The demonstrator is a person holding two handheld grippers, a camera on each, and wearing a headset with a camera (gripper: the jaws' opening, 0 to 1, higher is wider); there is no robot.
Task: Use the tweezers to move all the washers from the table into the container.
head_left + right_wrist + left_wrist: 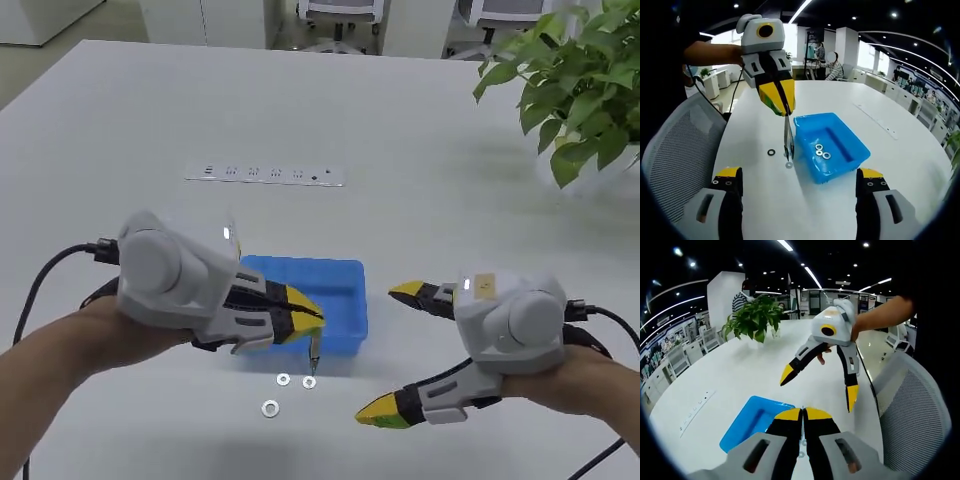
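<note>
My left gripper point(316, 320) is shut on the thin metal tweezers point(312, 355), which point down at the table just in front of the blue container point(340, 275). Their tips sit at a washer point(309, 382). Two more washers point(284, 379) point(270, 407) lie close by on the white table. In the right gripper view the tweezers point(788, 137) reach down to a washer point(789, 164), with another washer point(771, 152) to their left. Three washers point(821, 151) lie inside the container point(850, 157). My right gripper point(397, 352) hovers open to the right of the container, with nothing between its jaws.
A white power strip point(265, 173) lies farther back on the table. A potted plant point(580, 80) stands at the far right. A grey mesh chair point(675, 145) is at the table's near edge. Office chairs stand beyond the far edge.
</note>
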